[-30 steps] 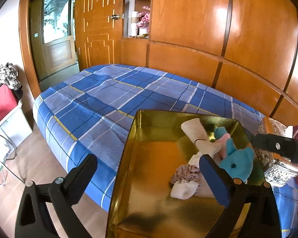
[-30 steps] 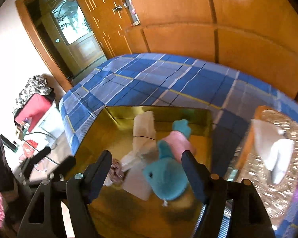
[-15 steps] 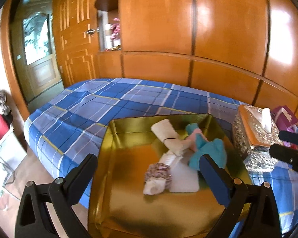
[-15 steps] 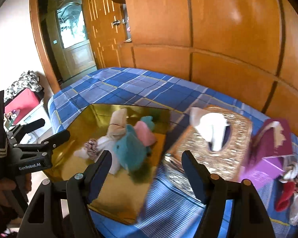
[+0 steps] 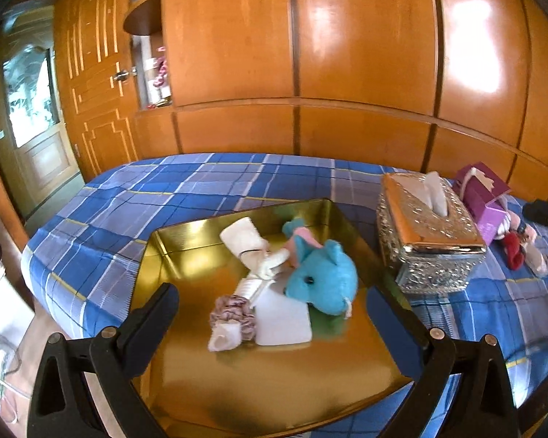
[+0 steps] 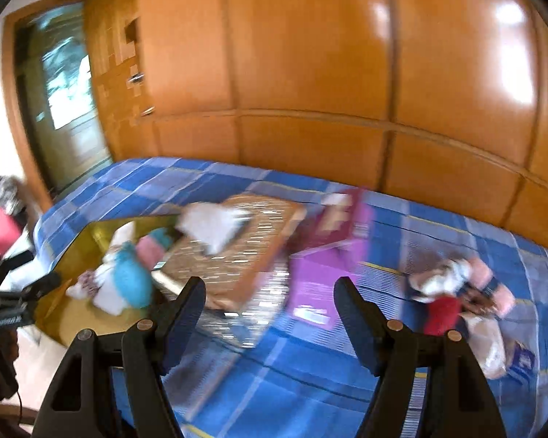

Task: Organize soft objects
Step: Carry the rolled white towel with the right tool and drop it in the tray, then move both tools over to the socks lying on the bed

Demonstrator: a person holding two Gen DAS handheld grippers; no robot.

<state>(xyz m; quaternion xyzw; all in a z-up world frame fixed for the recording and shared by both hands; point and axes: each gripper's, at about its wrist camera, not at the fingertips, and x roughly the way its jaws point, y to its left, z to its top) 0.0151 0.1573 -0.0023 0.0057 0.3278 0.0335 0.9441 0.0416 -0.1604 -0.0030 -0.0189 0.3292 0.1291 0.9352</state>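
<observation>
The remaining soft items (image 6: 456, 292) lie in a loose heap on the plaid bedspread (image 6: 310, 383), right of the purple box (image 6: 325, 273) and well apart from the gold tray (image 5: 274, 383) already holding the blue plush (image 5: 321, 277). They look light and limp (likely easiest pinched at a bunched fold). Both the right gripper (image 6: 270, 314) and left gripper (image 5: 285, 328) hang with jaws apart, empty; no writing is legible through the blur.

My left gripper (image 5: 285, 314) is showing two matte black plastic fingers with blue inner pads (image 5: 394, 325), each arm braced by a triangular cut-out and fastened with round metal screws. My right gripper (image 6: 270, 310) is showing the same build. White lettering, too blurred to read, is showing on the left unit's black body.
</observation>
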